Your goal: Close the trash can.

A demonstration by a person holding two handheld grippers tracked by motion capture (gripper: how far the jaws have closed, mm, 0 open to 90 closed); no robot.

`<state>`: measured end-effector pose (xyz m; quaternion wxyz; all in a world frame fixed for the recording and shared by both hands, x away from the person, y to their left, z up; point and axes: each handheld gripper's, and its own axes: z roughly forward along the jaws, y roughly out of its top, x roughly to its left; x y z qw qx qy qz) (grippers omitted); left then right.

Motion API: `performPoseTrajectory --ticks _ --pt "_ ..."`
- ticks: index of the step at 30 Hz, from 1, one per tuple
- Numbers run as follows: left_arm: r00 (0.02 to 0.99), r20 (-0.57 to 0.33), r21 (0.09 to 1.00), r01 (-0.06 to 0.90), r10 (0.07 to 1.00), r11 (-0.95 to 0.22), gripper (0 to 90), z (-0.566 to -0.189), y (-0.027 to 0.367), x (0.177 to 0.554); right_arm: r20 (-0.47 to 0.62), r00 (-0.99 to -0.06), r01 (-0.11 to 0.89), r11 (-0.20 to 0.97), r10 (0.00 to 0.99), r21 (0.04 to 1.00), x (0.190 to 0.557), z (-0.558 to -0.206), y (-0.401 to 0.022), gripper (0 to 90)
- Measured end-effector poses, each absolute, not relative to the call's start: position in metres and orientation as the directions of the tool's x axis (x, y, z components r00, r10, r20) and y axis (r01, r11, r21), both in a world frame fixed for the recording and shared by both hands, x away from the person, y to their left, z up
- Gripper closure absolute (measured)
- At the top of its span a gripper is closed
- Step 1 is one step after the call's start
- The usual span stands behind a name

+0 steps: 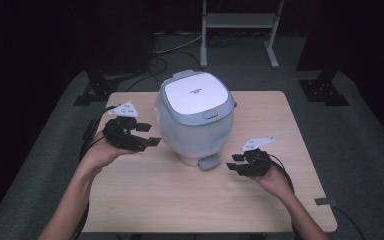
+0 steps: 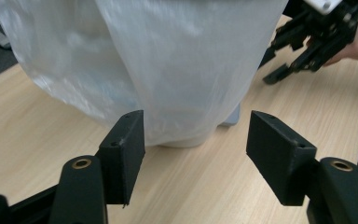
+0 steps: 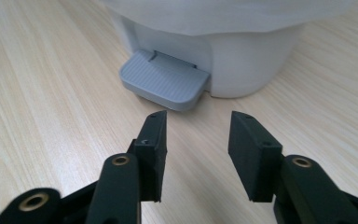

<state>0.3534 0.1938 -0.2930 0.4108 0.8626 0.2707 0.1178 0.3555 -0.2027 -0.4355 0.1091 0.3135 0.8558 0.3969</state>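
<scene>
Mid-bench stands bagged pedal bin (image 1: 195, 117), left hand-held gripper (image 1: 147, 135) and right hand-held gripper (image 1: 236, 164) flanking it with jaws apart and empty; probably best pinching loose liner, not hard shell

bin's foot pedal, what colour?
Grey, ribbed foot pedal on the white pedal bin; clearest in the right gripper view.

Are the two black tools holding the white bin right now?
No. Both the left tool and the right tool are open and empty, one on each side of the pedal bin.
</scene>
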Motion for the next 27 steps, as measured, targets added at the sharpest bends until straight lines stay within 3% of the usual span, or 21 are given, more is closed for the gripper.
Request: performPoseTrajectory --ticks 27 --pt "0.774 -0.025 0.775 0.415 0.632 -0.477 18.9 -0.372 0.226 0.328 0.052 -0.727 0.49 0.465 0.684 0.737 0.344 -0.438 -0.24 36.7"
